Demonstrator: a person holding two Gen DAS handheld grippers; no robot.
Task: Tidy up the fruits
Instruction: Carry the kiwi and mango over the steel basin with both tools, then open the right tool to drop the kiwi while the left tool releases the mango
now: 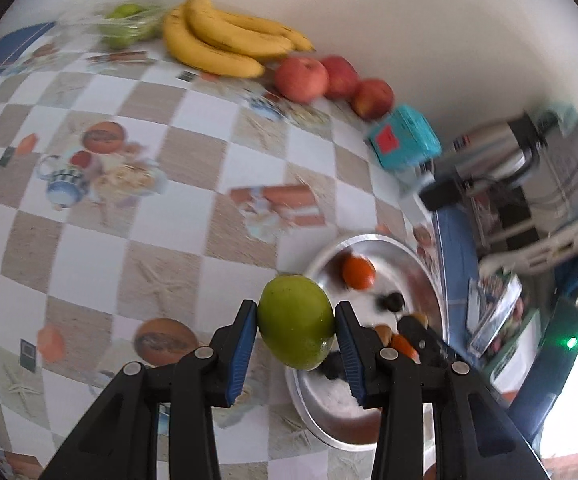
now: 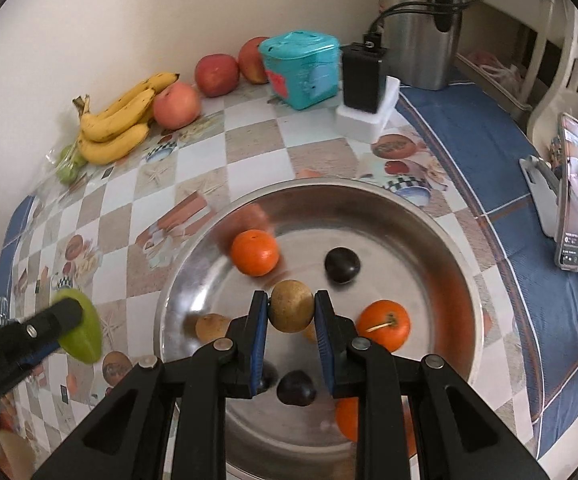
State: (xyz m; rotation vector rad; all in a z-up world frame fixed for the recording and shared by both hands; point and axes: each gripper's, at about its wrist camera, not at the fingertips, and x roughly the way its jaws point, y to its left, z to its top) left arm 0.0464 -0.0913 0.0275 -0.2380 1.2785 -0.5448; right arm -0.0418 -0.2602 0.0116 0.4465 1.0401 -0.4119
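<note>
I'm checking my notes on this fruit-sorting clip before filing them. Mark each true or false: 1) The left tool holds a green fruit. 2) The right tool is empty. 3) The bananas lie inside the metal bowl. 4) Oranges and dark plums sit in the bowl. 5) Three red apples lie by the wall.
1) True: the left tool grips the green fruit.
2) False: the right tool grips a brownish round fruit.
3) False: the bananas lie on the table by the wall, outside the metal bowl.
4) True: oranges and dark plums sit in it.
5) True: the red apples lie there.
</note>
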